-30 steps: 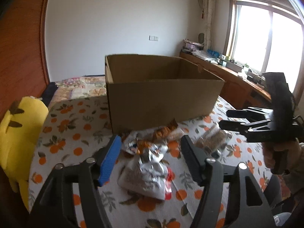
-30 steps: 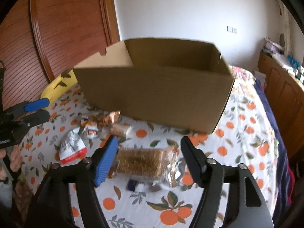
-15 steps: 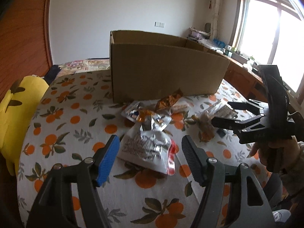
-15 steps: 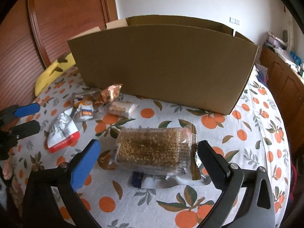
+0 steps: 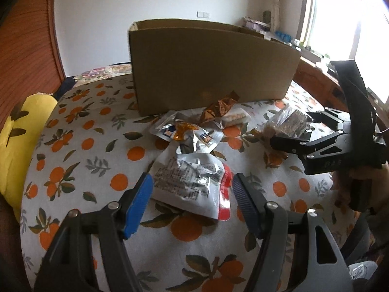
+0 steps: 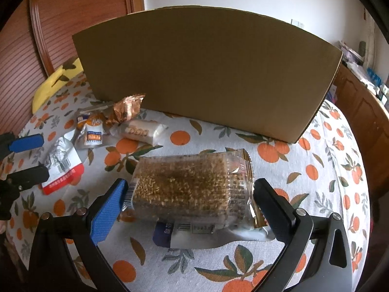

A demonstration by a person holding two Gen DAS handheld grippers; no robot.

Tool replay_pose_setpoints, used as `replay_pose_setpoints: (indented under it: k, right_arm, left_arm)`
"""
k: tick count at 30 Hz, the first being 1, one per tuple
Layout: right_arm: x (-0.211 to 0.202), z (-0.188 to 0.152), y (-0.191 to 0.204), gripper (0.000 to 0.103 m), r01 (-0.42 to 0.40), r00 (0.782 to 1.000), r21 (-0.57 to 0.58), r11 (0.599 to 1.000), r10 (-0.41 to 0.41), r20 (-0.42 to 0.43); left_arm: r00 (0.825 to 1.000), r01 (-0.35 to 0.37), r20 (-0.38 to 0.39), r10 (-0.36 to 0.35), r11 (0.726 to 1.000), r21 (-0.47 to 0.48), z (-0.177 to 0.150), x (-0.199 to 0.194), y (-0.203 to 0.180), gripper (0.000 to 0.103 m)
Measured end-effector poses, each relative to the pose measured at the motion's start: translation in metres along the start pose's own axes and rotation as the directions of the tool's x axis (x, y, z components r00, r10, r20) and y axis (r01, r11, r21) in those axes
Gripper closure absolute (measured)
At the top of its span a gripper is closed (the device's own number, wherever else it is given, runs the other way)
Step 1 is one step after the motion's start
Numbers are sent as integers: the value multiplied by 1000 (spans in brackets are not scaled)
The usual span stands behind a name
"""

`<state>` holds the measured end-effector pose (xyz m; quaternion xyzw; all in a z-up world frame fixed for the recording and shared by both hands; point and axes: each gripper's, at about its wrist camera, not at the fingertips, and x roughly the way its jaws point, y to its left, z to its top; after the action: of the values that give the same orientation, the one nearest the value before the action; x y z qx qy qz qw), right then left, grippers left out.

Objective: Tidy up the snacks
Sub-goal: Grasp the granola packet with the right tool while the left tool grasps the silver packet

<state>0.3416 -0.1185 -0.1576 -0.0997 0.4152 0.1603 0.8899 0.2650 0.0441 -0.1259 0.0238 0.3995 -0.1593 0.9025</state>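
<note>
On orange-print tablecloth [image 6: 323, 182], toward far edge: open-top cardboard box [image 6: 209, 73], inside hidden behind near wall, contents impossible to tell. In front of box, loose snacks: copper wrapper [image 6: 127, 108], white bar packet [image 6: 139, 132], small silver pouches [image 5: 187, 133]. Nearer front edge, left gripper [image 5: 192, 189] spread apart around silver-and-red bag [image 5: 192, 185], pads not pressing; right gripper [image 6: 189, 194] at widest, flanking clear pack of grain bars [image 6: 187, 185], no squeeze seen.
</note>
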Motion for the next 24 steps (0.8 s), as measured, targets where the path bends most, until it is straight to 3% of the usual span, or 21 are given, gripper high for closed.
replay_pose_setpoints:
  k: [7, 13, 24]
  right_arm:
    - [2, 0, 3, 0, 6, 1000, -5, 1000, -6, 0]
    - [2, 0, -1, 0, -2, 1000, 3, 1000, 2, 3]
    - [2, 0, -1, 0, -4, 1000, 4, 1000, 4, 3]
  left_arm:
    - [998, -3, -65, 9, 997, 82, 7, 18, -7, 35]
    - [992, -48, -104, 66, 985, 164, 12, 31, -14, 33]
    - [985, 3, -171, 26, 986, 166, 25, 45, -9, 18]
